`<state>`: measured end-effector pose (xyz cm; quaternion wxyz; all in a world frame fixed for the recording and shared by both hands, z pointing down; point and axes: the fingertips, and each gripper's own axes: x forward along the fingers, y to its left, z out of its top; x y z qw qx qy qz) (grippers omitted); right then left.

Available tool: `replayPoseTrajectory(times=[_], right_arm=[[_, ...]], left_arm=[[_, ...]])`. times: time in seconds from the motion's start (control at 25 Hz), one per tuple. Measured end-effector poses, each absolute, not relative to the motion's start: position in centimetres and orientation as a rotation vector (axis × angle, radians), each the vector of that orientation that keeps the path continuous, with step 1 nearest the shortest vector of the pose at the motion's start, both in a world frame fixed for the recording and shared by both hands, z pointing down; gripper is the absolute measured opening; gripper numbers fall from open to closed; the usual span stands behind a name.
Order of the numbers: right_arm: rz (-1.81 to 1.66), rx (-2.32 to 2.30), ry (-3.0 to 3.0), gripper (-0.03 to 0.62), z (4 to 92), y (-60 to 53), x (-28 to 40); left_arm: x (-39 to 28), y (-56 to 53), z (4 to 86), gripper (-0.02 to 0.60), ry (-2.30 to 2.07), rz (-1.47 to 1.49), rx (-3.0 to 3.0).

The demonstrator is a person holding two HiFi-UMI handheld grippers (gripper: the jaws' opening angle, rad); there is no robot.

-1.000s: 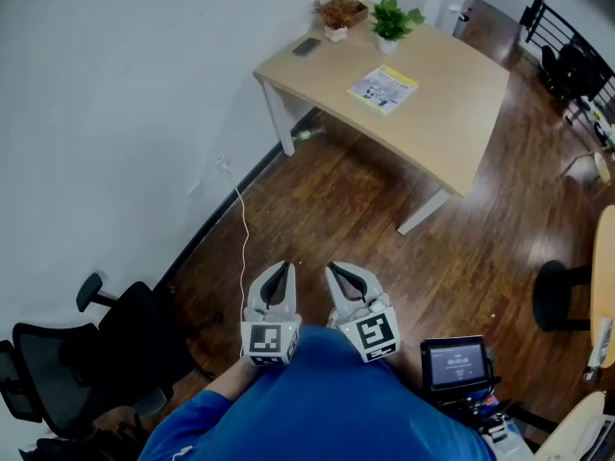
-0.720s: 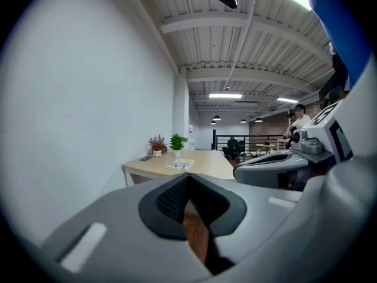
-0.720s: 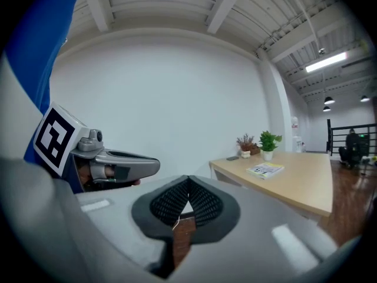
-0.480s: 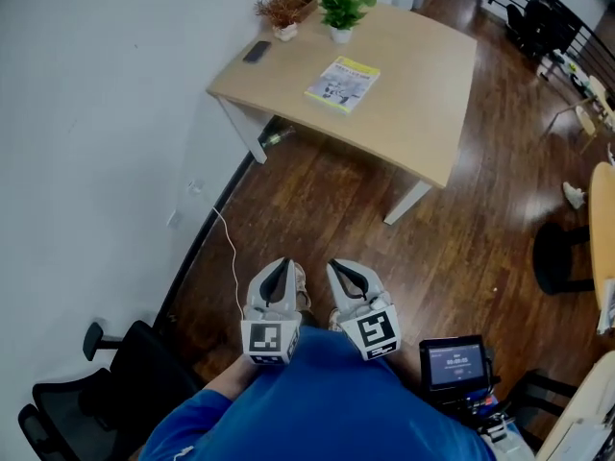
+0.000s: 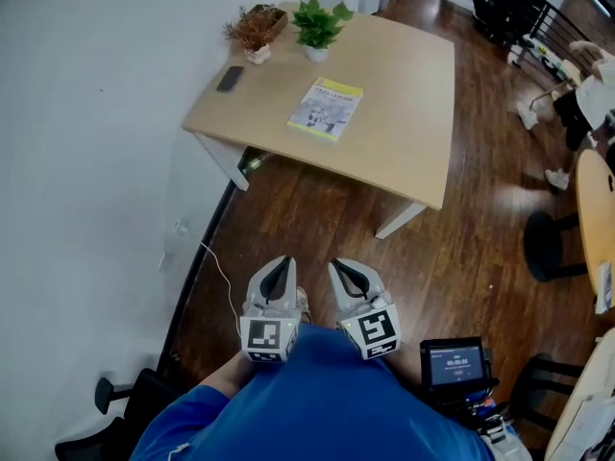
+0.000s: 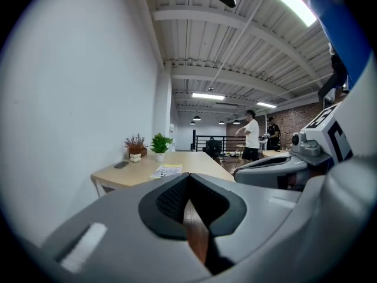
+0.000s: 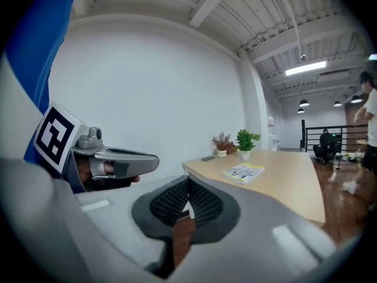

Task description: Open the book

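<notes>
A closed book (image 5: 325, 109) with a yellow and white cover lies flat on the light wooden table (image 5: 404, 84) far ahead. It also shows in the left gripper view as the book (image 6: 166, 170) and in the right gripper view as the book (image 7: 243, 172). My left gripper (image 5: 280, 263) and right gripper (image 5: 343, 268) hang side by side close to my body, over the dark wooden floor and well short of the table. Both are shut with nothing between their jaws. The left gripper (image 6: 188, 180) and right gripper (image 7: 188, 184) point toward the table.
Two potted plants (image 5: 317, 25) and a dark phone (image 5: 230, 79) stand at the table's far end by the white wall. A white cable (image 5: 216, 267) trails on the floor. An office chair (image 5: 115, 421) is at lower left, a screen device (image 5: 454, 363) at lower right, and a person (image 5: 586, 94) at far right.
The whole view has advanced toward the table, which now sits lower and further left in the head view. Both grippers keep their place in front of my body, still shut.
</notes>
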<state>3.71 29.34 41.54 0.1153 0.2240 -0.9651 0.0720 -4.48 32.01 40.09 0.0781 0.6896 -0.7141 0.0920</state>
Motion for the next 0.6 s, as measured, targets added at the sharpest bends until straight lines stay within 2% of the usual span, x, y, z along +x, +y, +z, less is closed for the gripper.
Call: replayPoseTrajectory(times=[0.32,0.6], right_arm=[[0.254,0.849,-2.755,0.003,42.8,24.6,-0.8],[0.285,0.964,-2.698,0.002,42.7,22.3,-2.6]], left_arm=[[-9.9,27.1,41.6,0.007,-2.01,0.219,2.174],[-11.8,23.9,41.9,0.008,-1.895,0.222,2.229]])
